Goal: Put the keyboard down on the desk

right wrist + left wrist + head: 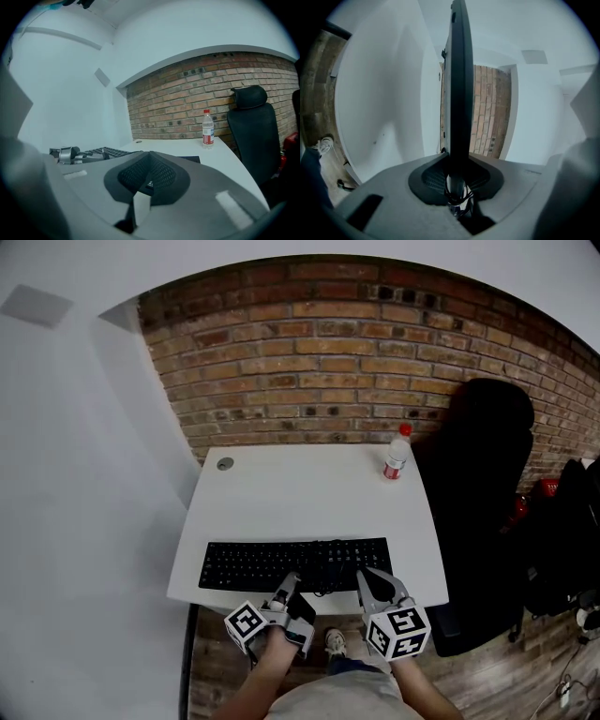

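Note:
The black keyboard (pixel 281 563) lies lengthwise along the front edge of the white desk (pixel 309 493); I cannot tell whether it rests on the desk or hovers just above it. My left gripper (pixel 289 585) is turned on its side and shut on the keyboard's front edge. In the left gripper view the keyboard (pixel 459 93) stands edge-on between the closed pads of the left gripper (pixel 457 187). My right gripper (pixel 373 579) sits at the keyboard's front right. Its pads meet in the right gripper view (pixel 143 187), and the keys (pixel 101 152) show to their left.
A clear bottle with a red cap (pixel 397 456) stands at the desk's back right, also seen as the bottle (pixel 207 129). A black chair (pixel 483 512) stands right of the desk, with dark bags (pixel 562 540) beyond. A brick wall rises behind the desk. A cable grommet (pixel 225 463) sits back left.

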